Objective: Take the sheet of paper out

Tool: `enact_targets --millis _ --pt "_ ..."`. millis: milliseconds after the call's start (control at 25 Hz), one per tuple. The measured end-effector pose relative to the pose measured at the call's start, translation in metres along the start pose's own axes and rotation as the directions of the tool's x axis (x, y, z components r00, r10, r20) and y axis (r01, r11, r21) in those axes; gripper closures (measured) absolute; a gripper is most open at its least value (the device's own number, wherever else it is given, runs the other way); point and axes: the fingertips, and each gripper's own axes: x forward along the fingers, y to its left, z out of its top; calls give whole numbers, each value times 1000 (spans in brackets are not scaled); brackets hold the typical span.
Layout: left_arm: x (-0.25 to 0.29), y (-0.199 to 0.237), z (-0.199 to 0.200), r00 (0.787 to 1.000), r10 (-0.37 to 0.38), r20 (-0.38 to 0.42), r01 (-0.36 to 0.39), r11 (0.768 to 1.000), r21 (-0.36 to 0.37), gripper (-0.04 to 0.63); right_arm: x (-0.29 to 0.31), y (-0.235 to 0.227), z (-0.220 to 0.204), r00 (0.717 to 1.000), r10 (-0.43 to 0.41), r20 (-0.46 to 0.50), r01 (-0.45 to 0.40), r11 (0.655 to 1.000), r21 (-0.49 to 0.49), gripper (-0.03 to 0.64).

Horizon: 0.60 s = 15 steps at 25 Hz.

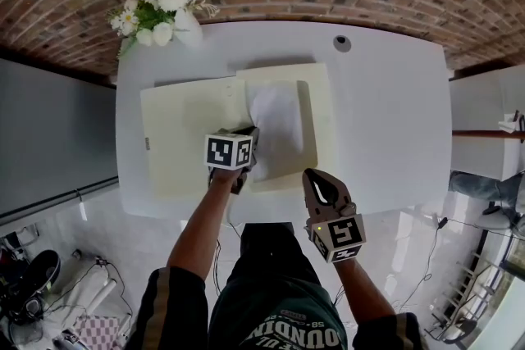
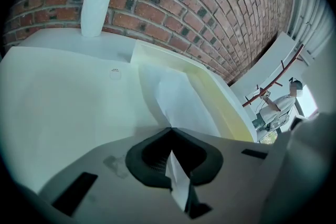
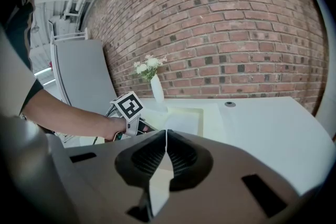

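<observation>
A cream folder (image 1: 176, 135) lies open on the white table (image 1: 394, 111). A white sheet of paper (image 1: 277, 127) rests on its right half, curled up a little. My left gripper (image 1: 248, 145) is shut on the sheet's near left edge. In the left gripper view the paper (image 2: 178, 97) runs from the closed jaws (image 2: 169, 129) up over the folder's yellow inside (image 2: 220, 102). My right gripper (image 1: 312, 174) hovers at the table's front edge, right of the folder, shut with nothing in it (image 3: 166, 131). The sheet (image 3: 181, 123) shows small beyond it.
A white vase of flowers (image 1: 160, 12) stands at the table's far left corner, against the brick wall. A round cable hole (image 1: 342, 43) sits at the far middle. Grey chairs and clutter stand around the table.
</observation>
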Motion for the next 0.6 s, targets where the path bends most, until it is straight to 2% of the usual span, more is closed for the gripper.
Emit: enact_targets --millis 600 --pt "-28 29 -5 1000 23 -4 -23 1000 -21 584 9 19 5 1000 19 0 -19 1000 -6 546"
